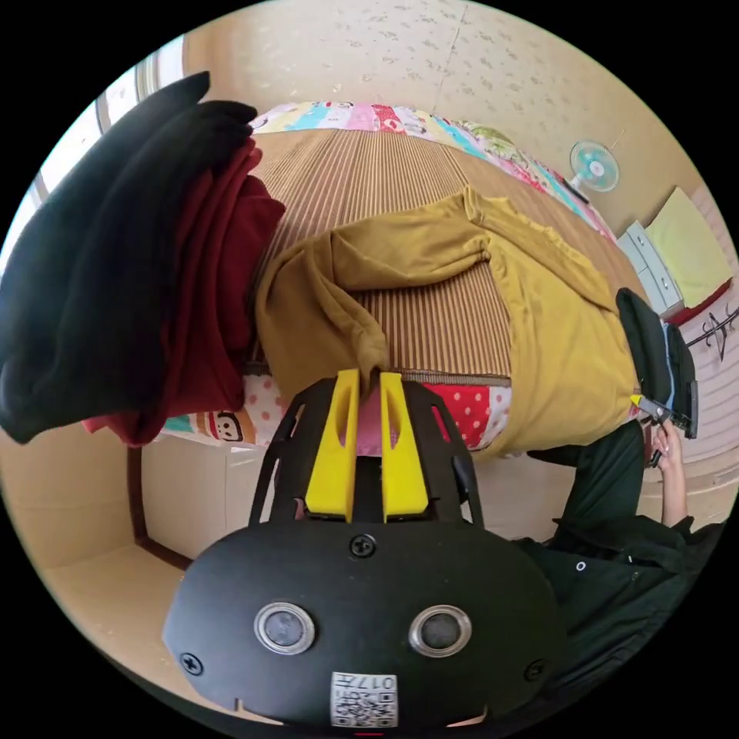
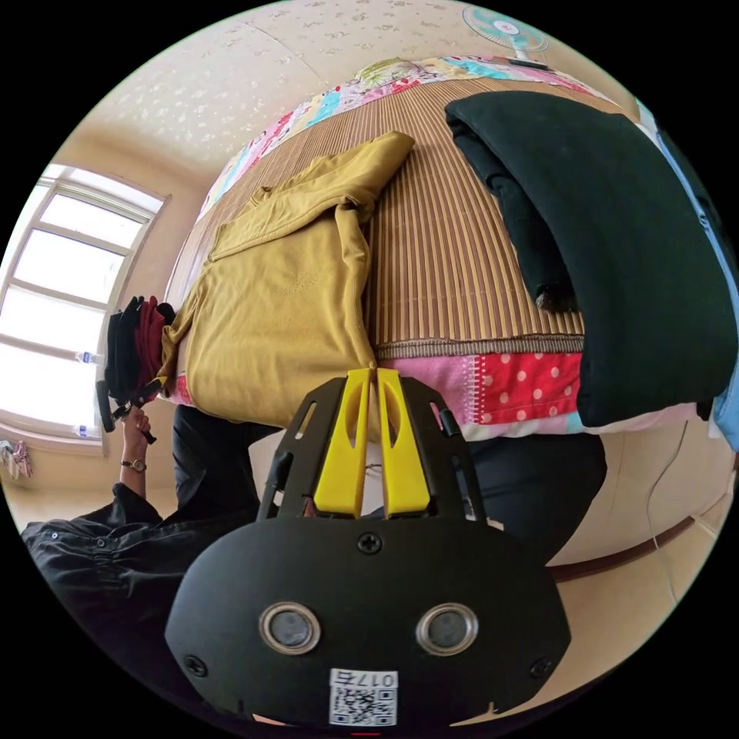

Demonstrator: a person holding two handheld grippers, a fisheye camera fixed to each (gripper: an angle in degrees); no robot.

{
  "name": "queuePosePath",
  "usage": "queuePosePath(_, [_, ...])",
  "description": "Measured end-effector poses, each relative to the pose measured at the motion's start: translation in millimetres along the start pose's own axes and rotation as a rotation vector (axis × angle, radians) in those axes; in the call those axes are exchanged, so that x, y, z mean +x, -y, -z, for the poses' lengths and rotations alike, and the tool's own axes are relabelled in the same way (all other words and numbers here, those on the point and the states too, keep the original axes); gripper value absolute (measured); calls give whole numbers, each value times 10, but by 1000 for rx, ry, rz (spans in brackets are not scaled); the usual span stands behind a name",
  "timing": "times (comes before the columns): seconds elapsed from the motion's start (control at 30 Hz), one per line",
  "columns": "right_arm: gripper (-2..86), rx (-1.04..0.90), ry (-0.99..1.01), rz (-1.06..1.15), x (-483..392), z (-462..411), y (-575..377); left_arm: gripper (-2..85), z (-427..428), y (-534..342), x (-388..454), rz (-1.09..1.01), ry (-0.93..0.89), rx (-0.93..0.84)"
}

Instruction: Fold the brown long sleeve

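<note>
The brown long sleeve shirt [image 1: 554, 323] lies across a striped mat [image 1: 362, 177] on a bed. One sleeve curls toward the bed's near edge, and its cuff sits between my left gripper's [image 1: 369, 379] yellow jaws, which are shut on it. In the right gripper view the shirt's body [image 2: 269, 308] hangs slightly over the bed edge. My right gripper [image 2: 375, 376] is shut on the corner of its hem. The right gripper [image 1: 654, 408] also appears far off in the left gripper view, held by a hand. The left gripper [image 2: 115, 408] appears at the far side of the right gripper view.
A stack of folded black and dark red clothes [image 1: 115, 269] sits on the bed beside the sleeve. A folded black pile [image 2: 616, 231] lies on the mat [image 2: 454, 246] on the other side. A person in dark clothes [image 1: 616, 539] stands against the bed's quilted edge [image 2: 523, 385]. A fan [image 1: 594, 165] stands behind.
</note>
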State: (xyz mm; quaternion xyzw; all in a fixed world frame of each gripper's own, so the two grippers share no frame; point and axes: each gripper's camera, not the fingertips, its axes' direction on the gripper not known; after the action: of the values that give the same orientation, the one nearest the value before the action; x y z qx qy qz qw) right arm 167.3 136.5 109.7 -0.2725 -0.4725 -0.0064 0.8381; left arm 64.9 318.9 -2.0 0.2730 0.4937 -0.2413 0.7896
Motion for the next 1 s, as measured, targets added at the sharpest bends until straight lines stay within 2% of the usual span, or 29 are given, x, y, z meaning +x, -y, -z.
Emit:
queuePosePath(0.13, [13,4,-3,2,164,85,61,51,915,-175,-404,138,82,237])
queuePosePath(0.27, [8,18,19,-1,304,113,122,51,1477,52,-603,151,80,426])
queuePosePath(0.37, [6,15,46,-1,398,70,155,51,1640,698,-317,18,36,522])
queuePosePath(0.5, [5,31,61,-7,513,93,112,51,1541,1722,1113,-348,-145,616])
queuePosePath(0.57, [5,44,79,-13,582,135,68,51,1321,2070,1995,-541,-260,594])
queuePosePath(0.63, [5,67,115,-37,706,204,-15,57,798,2444,3122,-723,-481,471])
queuePosePath(0.73, [6,90,172,-46,823,282,-155,86,216,2556,3844,-758,-681,376])
queuePosePath(0.87, [7,95,182,-16,907,341,-356,101,-232,2257,3667,-684,-698,360])
queuePosePath(1.0, [10,60,174,-4,1048,227,-462,95,-874,1736,2792,-543,-624,225])
